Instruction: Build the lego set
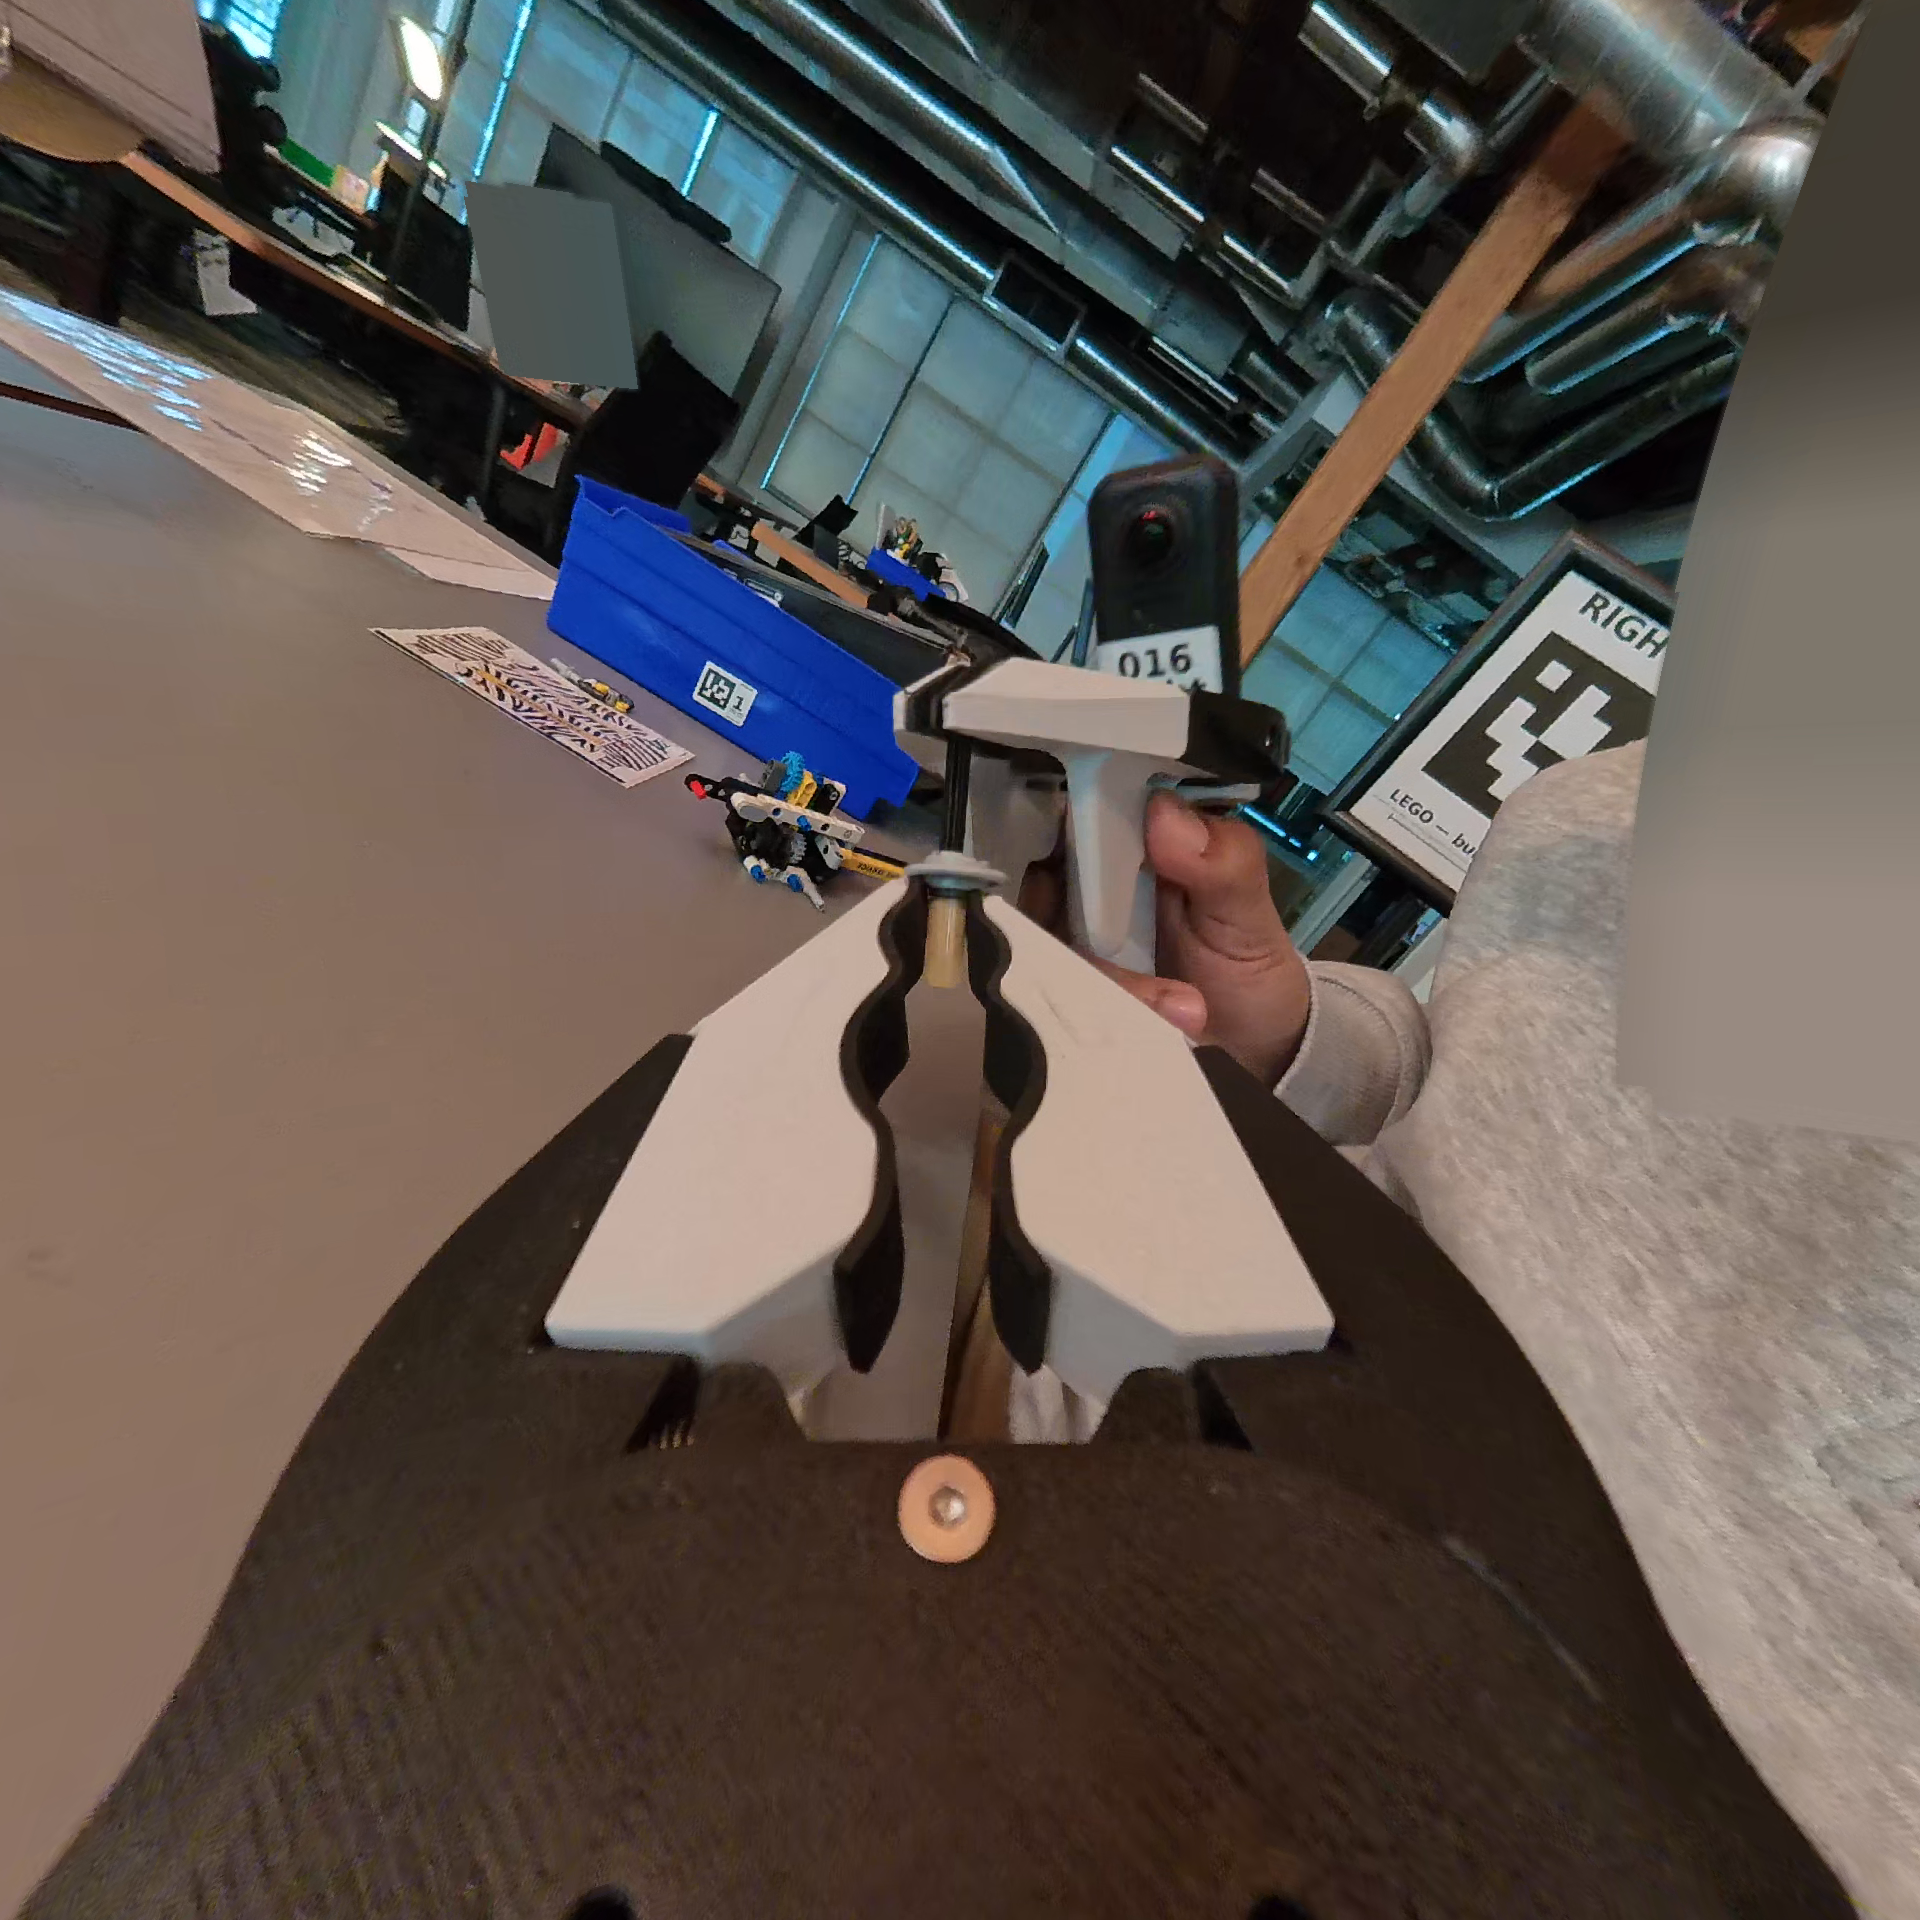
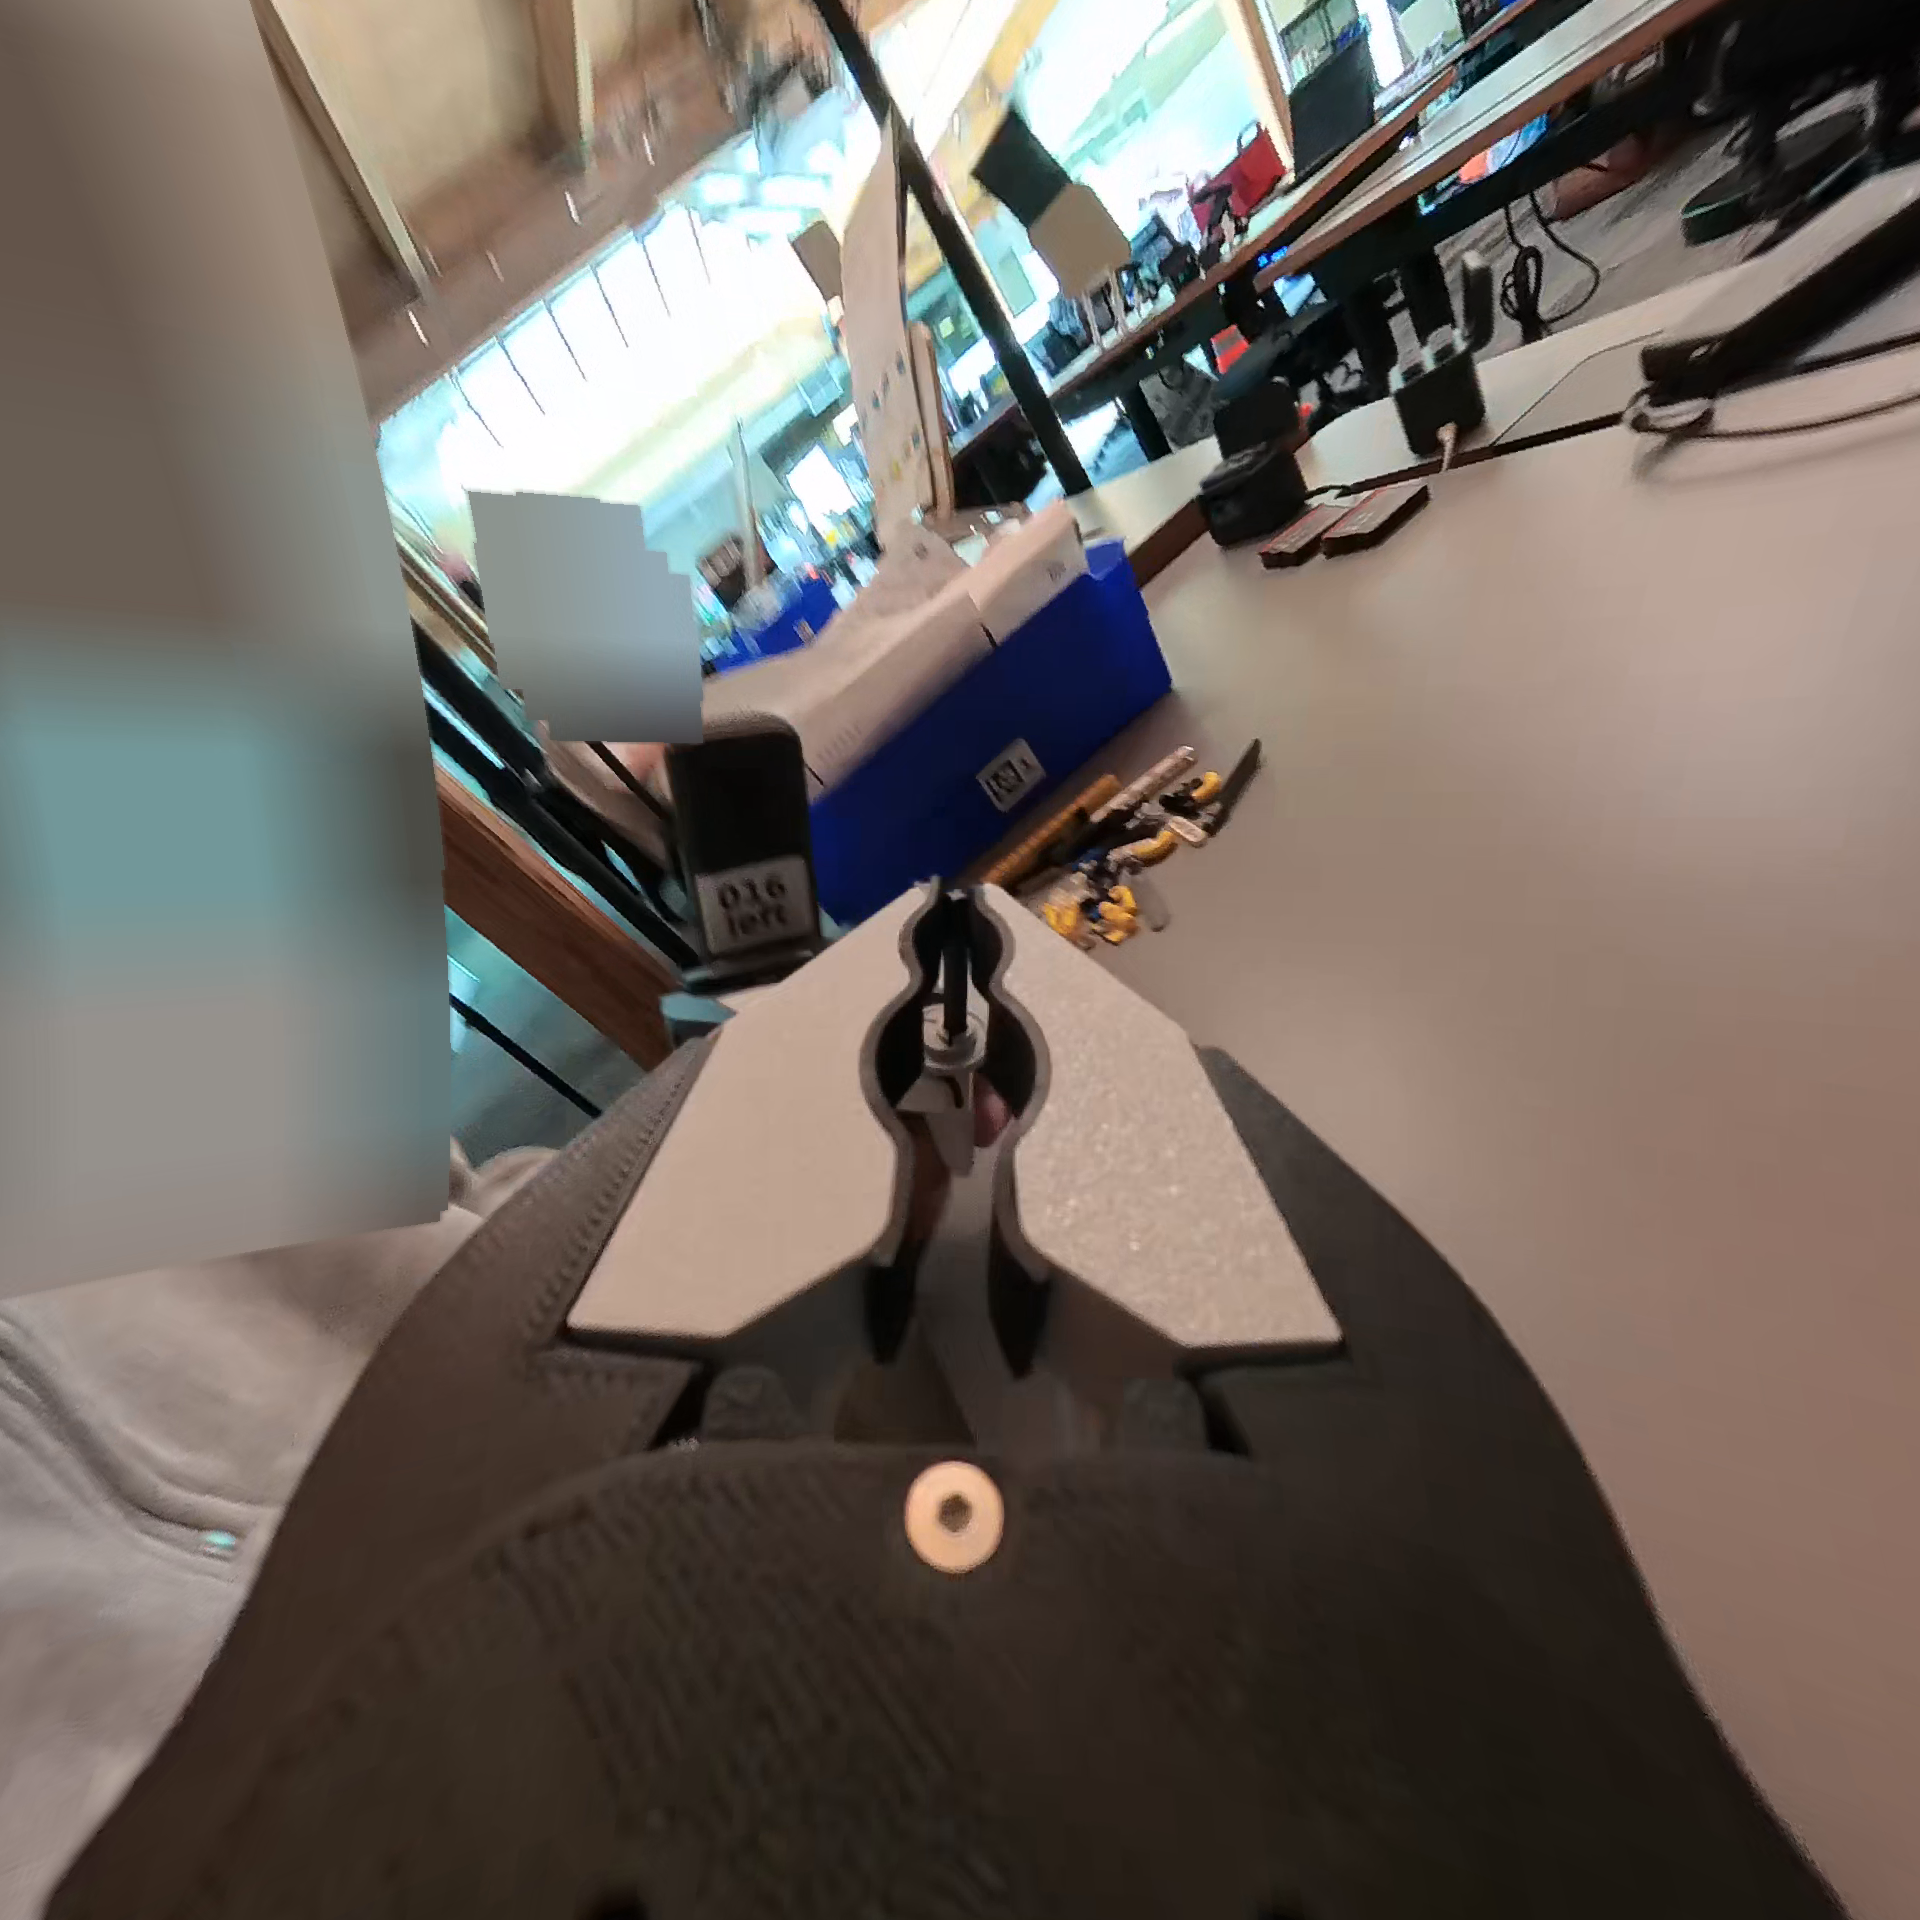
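In the left wrist view my left gripper (image 1: 943, 906) is shut on a small tan pin (image 1: 943, 945) with a grey round bush (image 1: 951, 869) on top of it. A thin black axle (image 1: 954, 795) rises from the bush into the tips of my right gripper (image 1: 925, 717), which a hand (image 1: 1216, 904) holds just above. In the right wrist view my right gripper (image 2: 948, 912) is shut on the black axle (image 2: 950, 977), with the grey bush (image 2: 951, 1060) at its lower end. The partly built lego model (image 1: 795, 826) lies on the grey table (image 1: 260, 935) beyond, apart from both grippers.
A blue bin (image 1: 727, 644) stands behind the model, and it also shows in the right wrist view (image 2: 987, 748). A sticker sheet (image 1: 530, 701) and white paper (image 1: 239, 436) lie to the left. Loose lego parts (image 2: 1122, 831) lie by the bin. A framed sign (image 1: 1527, 727) stands at the right. Black boxes and cables (image 2: 1247, 488) sit far back.
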